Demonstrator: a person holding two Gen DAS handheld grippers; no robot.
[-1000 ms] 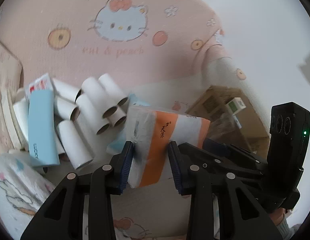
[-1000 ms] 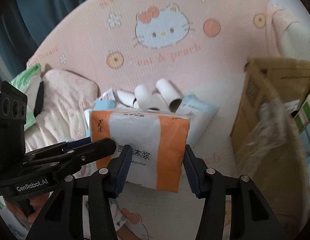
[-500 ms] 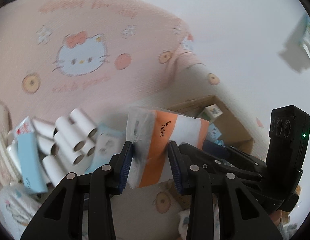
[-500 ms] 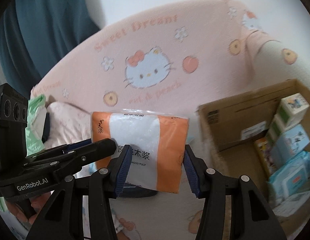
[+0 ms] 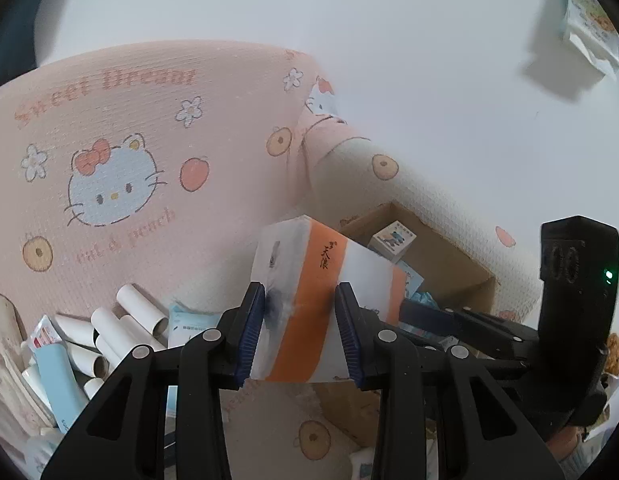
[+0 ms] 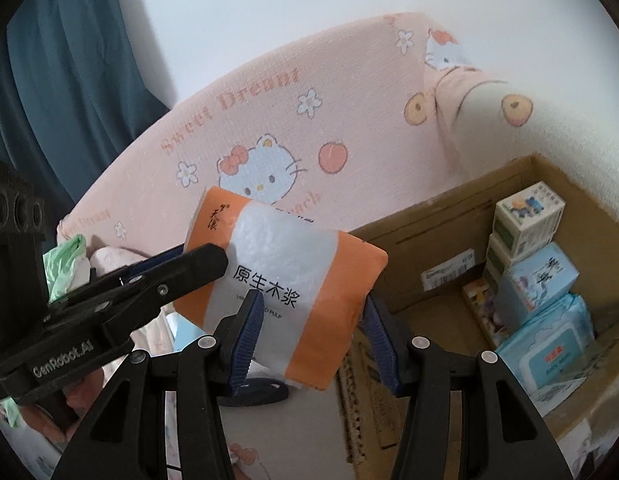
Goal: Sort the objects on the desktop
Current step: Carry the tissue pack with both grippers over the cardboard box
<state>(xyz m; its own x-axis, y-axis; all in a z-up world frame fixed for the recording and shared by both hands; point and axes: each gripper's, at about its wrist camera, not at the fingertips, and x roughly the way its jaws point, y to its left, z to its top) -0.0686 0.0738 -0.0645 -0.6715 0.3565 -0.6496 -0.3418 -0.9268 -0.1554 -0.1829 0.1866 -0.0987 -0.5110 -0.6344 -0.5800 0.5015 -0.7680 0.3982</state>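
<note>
Both my grippers, left [image 5: 300,332] and right [image 6: 313,338], have their fingers clamped on one tissue pack [image 6: 285,292], up in the air beside the cardboard box [image 6: 441,240]. If one hand pulls away, the soft pack could twist and slip out.

Orange-white tissue pack [image 6: 281,280], tilted, airborne

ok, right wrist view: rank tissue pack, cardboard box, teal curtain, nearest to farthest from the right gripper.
1. tissue pack: between the right gripper pads, also held by the left gripper from the left.
2. cardboard box: just beyond, to the right, open.
3. teal curtain: farthest, upper left, behind the pink sofa cover.
</note>
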